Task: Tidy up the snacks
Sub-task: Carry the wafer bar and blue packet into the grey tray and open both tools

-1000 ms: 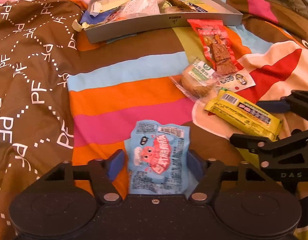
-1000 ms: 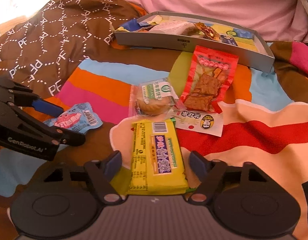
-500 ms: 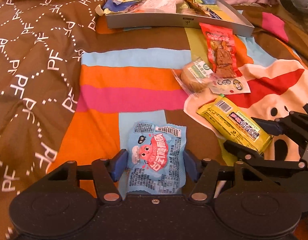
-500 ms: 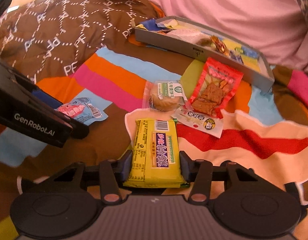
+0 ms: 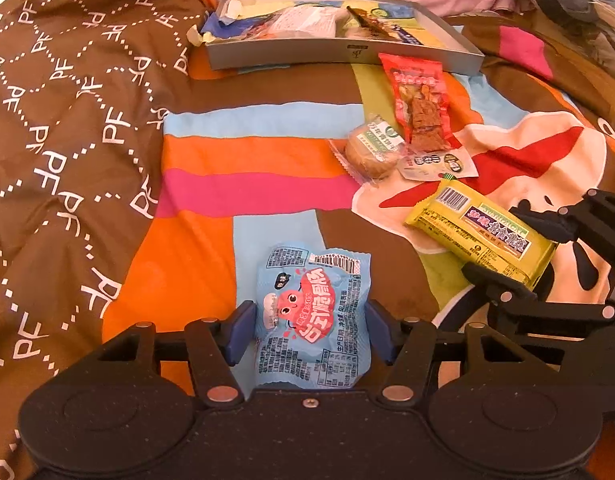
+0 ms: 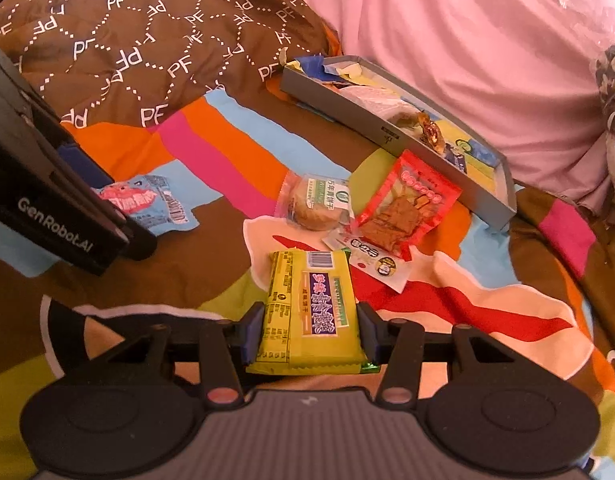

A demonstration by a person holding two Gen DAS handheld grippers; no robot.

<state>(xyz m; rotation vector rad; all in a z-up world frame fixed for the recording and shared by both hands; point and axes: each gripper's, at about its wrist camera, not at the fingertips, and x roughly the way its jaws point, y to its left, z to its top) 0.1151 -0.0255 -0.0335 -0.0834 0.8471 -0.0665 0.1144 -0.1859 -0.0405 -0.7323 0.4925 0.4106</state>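
Note:
My left gripper is shut on a light blue snack packet with a red cartoon print, which its blue pads hold by the side edges. In the right wrist view this blue packet sticks out of the left gripper at the left. My right gripper is shut on a yellow biscuit packet, also in the left wrist view at the right. A grey tray holding several snacks lies at the back.
Between the grippers and the tray lie a red snack packet, a round wrapped biscuit and a small white sachet. All rest on a striped bedspread. A brown quilt bulges at the left; pink bedding rises behind the tray.
Both grippers closed in from open: the left on the blue packet, the right on the yellow packet. Both views have pulled back and tilted, so the tray appears farther off.

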